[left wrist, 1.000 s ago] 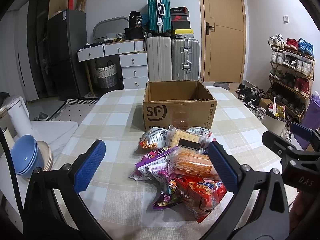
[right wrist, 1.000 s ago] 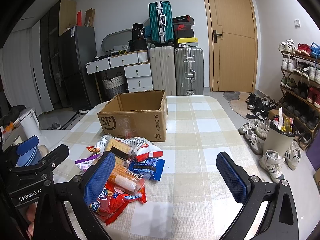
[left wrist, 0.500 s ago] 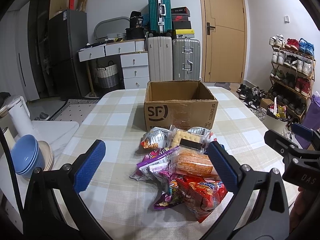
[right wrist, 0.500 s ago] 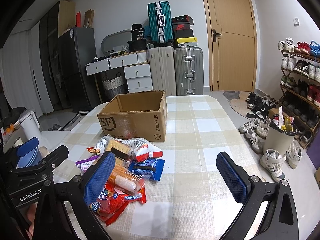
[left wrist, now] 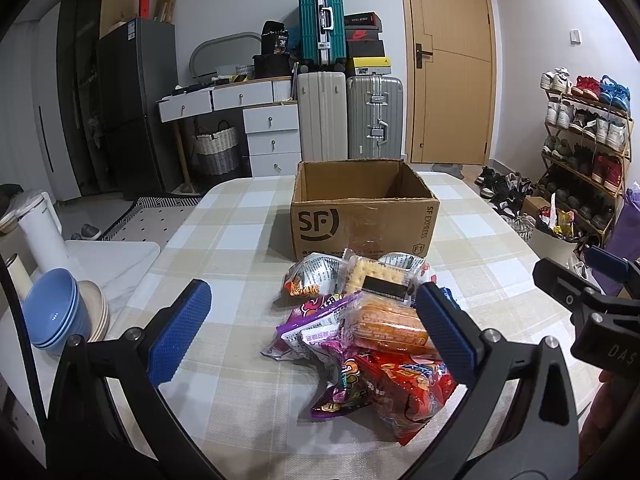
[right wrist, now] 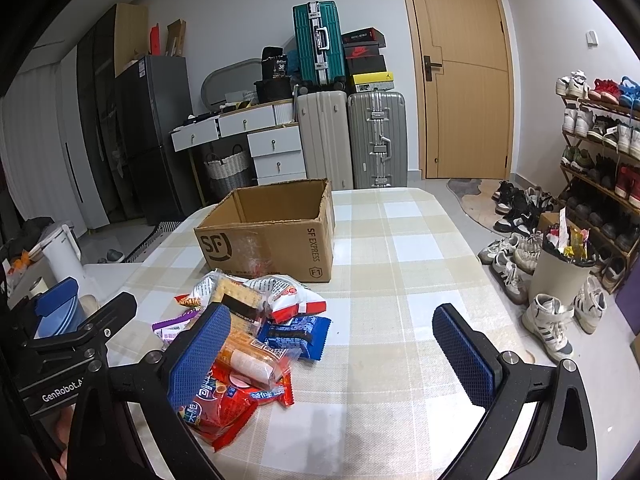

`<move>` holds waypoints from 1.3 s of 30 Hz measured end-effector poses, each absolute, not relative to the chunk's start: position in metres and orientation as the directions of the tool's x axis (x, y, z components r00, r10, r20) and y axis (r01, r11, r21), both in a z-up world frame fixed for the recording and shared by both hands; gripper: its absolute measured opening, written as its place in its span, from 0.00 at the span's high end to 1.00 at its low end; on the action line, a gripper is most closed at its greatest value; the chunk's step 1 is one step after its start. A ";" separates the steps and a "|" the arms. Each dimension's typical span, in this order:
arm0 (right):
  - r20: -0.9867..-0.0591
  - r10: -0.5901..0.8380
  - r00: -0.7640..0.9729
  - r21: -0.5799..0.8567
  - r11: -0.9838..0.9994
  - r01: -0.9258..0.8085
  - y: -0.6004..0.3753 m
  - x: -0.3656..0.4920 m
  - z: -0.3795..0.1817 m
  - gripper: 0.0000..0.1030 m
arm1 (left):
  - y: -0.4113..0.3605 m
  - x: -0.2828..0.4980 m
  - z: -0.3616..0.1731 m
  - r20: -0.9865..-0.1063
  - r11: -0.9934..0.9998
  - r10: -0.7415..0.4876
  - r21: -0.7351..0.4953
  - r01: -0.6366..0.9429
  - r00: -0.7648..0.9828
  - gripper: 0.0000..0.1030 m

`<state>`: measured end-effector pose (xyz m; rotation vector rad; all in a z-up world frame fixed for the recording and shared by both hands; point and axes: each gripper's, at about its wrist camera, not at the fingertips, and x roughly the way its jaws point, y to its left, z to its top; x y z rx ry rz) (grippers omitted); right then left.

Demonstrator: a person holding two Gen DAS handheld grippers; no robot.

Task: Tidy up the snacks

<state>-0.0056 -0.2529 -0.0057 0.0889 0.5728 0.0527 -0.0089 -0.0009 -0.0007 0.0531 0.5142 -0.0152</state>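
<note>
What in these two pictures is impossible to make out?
- Cardboard box floor: both views, hidden by its own front wall.
- Lower snack packets in the pile: both views, covered by upper packets.
- Red packet: right wrist view, partly behind the right gripper's finger.

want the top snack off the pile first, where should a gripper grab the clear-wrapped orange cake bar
Pinch the clear-wrapped orange cake bar across its narrow width near the middle, coming from above. It lies flat on top of the snack pile, long sides exposed, directly ahead of the open left gripper, so nothing needs shifting first.
</note>
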 end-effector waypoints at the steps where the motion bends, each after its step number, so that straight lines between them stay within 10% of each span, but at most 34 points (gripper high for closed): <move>1: -0.538 0.074 0.839 0.099 0.995 -0.025 -0.252 -0.006 -0.006 0.00 | -0.001 -0.009 -0.001 -0.492 0.999 -0.001 0.047 0.028 0.871 0.01; 39: -0.710 0.346 0.614 0.059 0.898 -0.437 -0.166 -0.002 -0.056 0.09 | 0.066 0.007 -0.005 -0.573 0.995 0.045 -0.048 -0.089 0.818 0.01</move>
